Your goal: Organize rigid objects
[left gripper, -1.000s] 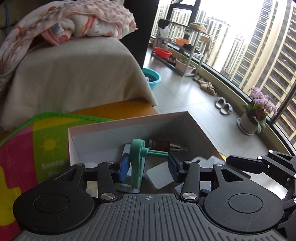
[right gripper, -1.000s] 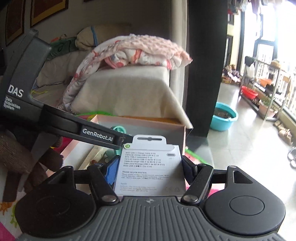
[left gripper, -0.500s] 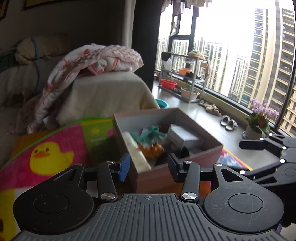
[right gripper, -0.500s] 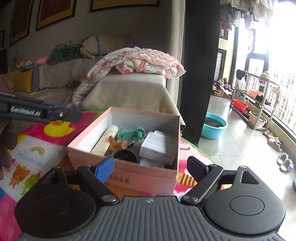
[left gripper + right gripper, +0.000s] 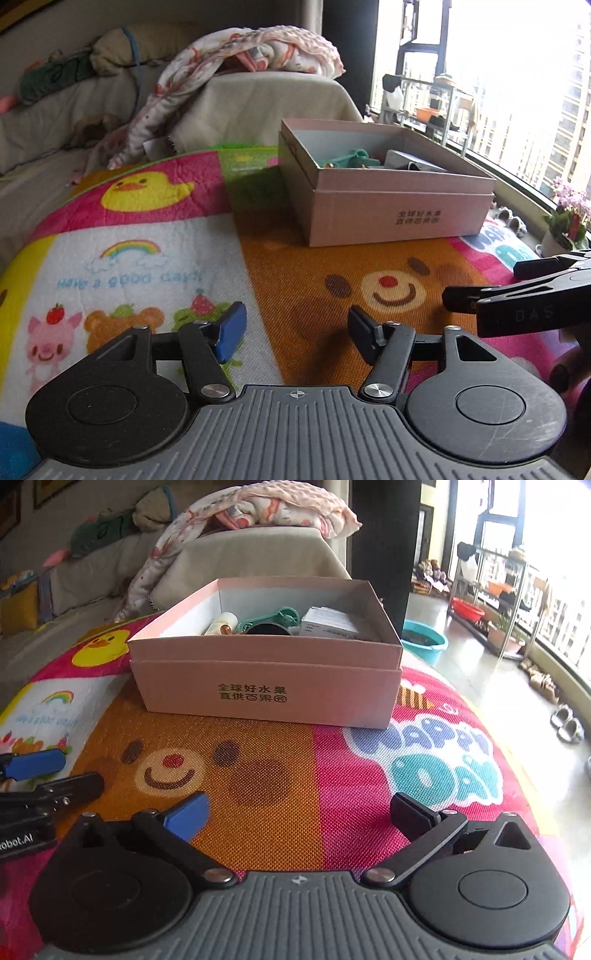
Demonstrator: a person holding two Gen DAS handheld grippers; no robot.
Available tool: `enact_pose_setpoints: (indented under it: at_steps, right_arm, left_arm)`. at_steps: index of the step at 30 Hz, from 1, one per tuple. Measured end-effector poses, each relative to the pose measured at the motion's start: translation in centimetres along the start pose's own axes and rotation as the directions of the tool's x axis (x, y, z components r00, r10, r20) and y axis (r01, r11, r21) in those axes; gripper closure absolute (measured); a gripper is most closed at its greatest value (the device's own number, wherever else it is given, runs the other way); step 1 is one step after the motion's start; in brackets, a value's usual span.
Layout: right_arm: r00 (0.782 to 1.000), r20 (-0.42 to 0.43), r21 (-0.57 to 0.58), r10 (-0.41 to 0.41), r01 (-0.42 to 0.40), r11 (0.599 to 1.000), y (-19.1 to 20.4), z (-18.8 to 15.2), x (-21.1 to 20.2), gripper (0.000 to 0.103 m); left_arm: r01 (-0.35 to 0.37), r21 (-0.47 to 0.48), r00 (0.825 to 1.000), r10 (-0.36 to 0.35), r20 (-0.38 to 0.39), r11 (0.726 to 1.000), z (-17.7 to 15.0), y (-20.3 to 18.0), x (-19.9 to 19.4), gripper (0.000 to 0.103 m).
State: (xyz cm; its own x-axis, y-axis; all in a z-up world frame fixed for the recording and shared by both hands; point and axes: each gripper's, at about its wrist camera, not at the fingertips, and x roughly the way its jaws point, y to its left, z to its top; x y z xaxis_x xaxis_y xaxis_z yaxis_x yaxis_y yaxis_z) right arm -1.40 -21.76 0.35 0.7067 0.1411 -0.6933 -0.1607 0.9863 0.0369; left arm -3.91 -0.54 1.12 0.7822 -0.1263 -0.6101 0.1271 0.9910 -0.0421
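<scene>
Looks pretty much wrapped up imo. The pale pink cardboard box sits on the colourful cartoon play mat covering the table, toward the far side, and the rigid stuff is all inside it: a cream cylindrical tube at the left, a mint-green plastic tool in the middle w/ a round black thing just in front of it, and a white printed carton on the right. Can't see the box floor from this angle, so no idea what else is in there or how neat it is.

On the mat itself, nothing loose shows in either view, near or far, so afaict there's nothing left to pick up. If anything remains it's outside the frames.

Claws: the left claw is spread moderately wide, blue pad on one finger and black on the other, nothing between them, hovering over the near part of the mat around the bear face. The right claw is spread even wider, also empty, near the mat edge. Neither touches the box; both are well apart from it, and they're side by side, each one poking into the other's view.
</scene>
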Motion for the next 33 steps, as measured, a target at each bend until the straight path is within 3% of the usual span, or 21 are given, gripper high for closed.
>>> enact_pose_setpoints:
  at_steps: [6,33]
  right_arm:
    - [0.998,0.057,-0.013,0.000,0.001,1.000,-0.1,-0.4,0.4,0.000]
    - [0.997,0.078,0.010,-0.025,0.025,1.000,0.1,-0.1,0.8,0.000]
  left_arm:
    - [-0.069,-0.003,0.998,0.069,-0.001,0.998,0.7,-1.6,1.2,0.031]
    - [-0.079,-0.022,0.997,0.080,0.001,0.997,0.9,-1.7,1.6,0.029]
